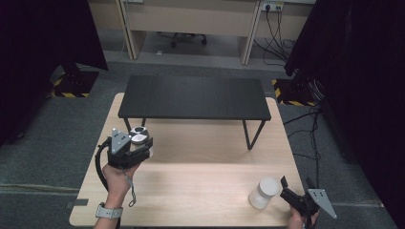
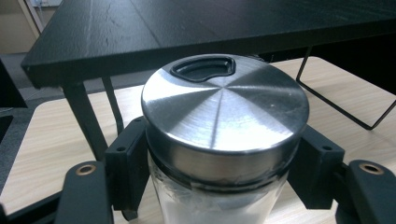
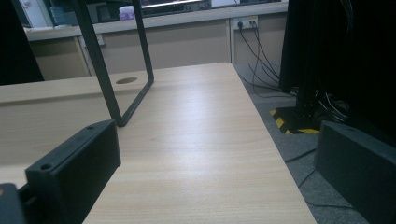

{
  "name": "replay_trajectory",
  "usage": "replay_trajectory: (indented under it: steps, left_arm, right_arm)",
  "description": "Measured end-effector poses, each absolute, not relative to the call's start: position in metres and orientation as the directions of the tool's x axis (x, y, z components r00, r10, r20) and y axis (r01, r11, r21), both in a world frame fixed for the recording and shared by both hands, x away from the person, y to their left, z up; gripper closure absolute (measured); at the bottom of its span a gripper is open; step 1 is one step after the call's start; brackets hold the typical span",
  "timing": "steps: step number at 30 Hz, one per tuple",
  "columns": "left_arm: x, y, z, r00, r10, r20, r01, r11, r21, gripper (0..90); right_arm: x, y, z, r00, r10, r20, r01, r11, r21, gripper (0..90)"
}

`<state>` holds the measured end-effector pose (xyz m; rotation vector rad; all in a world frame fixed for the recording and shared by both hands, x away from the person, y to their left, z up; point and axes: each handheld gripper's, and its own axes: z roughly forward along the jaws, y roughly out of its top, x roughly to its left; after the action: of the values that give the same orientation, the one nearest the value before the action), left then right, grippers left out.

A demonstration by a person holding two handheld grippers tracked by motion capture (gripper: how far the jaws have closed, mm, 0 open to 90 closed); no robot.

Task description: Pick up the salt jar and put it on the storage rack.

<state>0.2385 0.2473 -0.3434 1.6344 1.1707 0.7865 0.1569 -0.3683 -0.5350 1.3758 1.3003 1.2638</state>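
Note:
A glass jar with a brushed metal lid [image 2: 225, 116] is clamped between the jaws of my left gripper [image 2: 219, 182]. In the high view that jar [image 1: 139, 136] is held up off the table at the left, just in front of the black shelf [image 1: 193, 98], with my left gripper [image 1: 131, 150] shut on it. A second jar, white with a white lid [image 1: 264, 192], stands on the table at the front right. My right gripper [image 1: 295, 191] rests just right of it, jaws open and nothing between them. In the right gripper view its fingers [image 3: 74, 172] frame bare tabletop.
The black shelf on thin wire legs [image 1: 253, 136] spans the far half of the light wooden table [image 1: 200, 191]. A shelf leg [image 3: 112, 70] rises ahead of the right gripper. Cables and yellow-black striped stand bases [image 1: 291, 98] lie on the floor beyond the table's edges.

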Motion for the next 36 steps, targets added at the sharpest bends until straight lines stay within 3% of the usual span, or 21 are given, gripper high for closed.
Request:
replay_trajectory:
  steps: [36]
  left_arm:
    - [0.251,0.240,-0.298,0.357,0.934,0.001,0.294,-0.113,0.949,31.8]
  right_arm:
    - [0.156,-0.365,-0.536,-0.032,0.994,0.109,0.141,-0.103,0.985,0.6]
